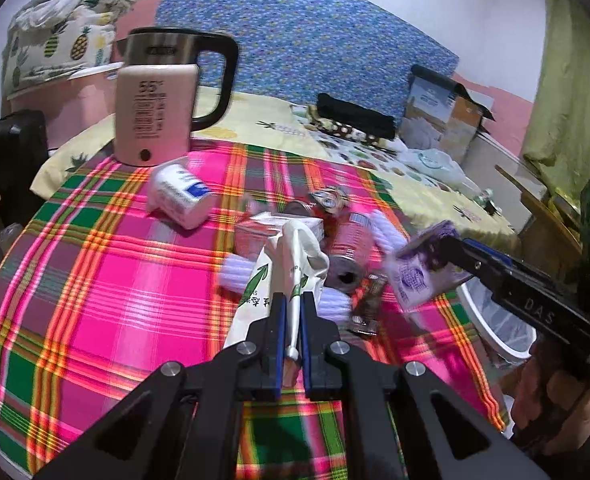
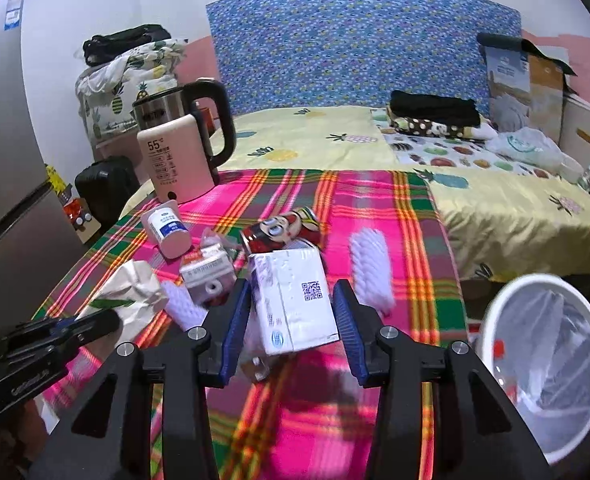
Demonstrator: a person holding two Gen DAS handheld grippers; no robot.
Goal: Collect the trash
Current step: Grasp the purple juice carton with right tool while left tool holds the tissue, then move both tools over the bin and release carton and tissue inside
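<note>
Ahead of me a bed (image 2: 335, 136) in yellow fruit-print sheets meets a blue patterned headboard (image 2: 355, 40). White wall (image 2: 95, 0) above pink, a green curtain (image 1: 567, 80) far right.

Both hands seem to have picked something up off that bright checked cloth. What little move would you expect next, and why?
Probably the right gripper swings its white carton over to the white bin at the table's edge and lets go. The carton is between its fingers, and the lined bin stands open beside it. The left gripper, shut on a crumpled paper wrapper, would likely follow.

A home bedroom; bed (image 2: 335, 136), folded bedding (image 1: 59, 48), kettle (image 2: 179, 152)
</note>
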